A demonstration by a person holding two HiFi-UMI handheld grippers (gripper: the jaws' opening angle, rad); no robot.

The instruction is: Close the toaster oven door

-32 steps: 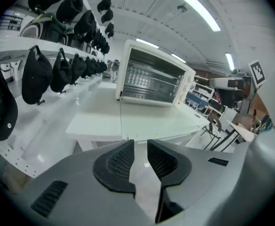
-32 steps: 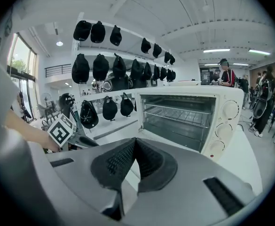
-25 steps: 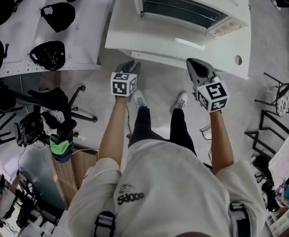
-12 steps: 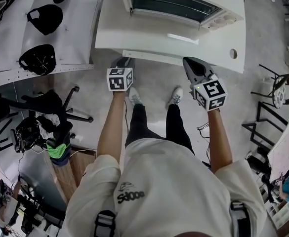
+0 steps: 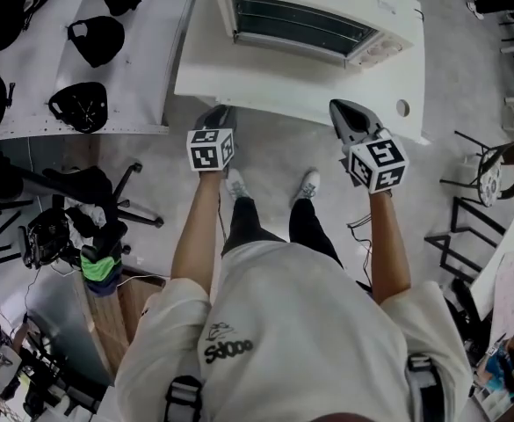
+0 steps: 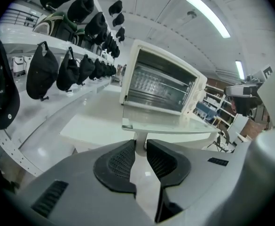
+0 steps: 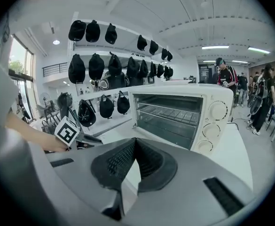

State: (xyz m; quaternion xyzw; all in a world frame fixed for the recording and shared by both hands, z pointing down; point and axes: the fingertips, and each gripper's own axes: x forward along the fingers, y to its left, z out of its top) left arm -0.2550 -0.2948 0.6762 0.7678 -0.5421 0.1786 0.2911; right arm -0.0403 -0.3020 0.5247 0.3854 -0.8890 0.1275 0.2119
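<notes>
A white toaster oven [image 5: 309,16] stands on a white table [image 5: 206,76] with its glass door [image 6: 168,126] folded down flat. In the left gripper view the door's front edge lies just past my left gripper [image 6: 140,142]. Its jaws have just been closing, and a white post of the door handle [image 6: 139,136] now fills the narrow gap at their tips. From the head view this gripper [image 5: 216,114] sits at the door's front left. My right gripper [image 5: 346,117] is shut and empty at the front right. The right gripper [image 7: 135,140] faces the open oven [image 7: 175,112].
Black caps [image 5: 83,105] hang on a white rack left of the table. Chairs [image 5: 489,172] and stands sit on the floor at the right. People [image 7: 229,76] stand far behind the oven. The person's legs are right under the table's front edge.
Both grippers have come up a little at the door's front edge. The left jaws look narrower than before. The right jaws stay shut.
</notes>
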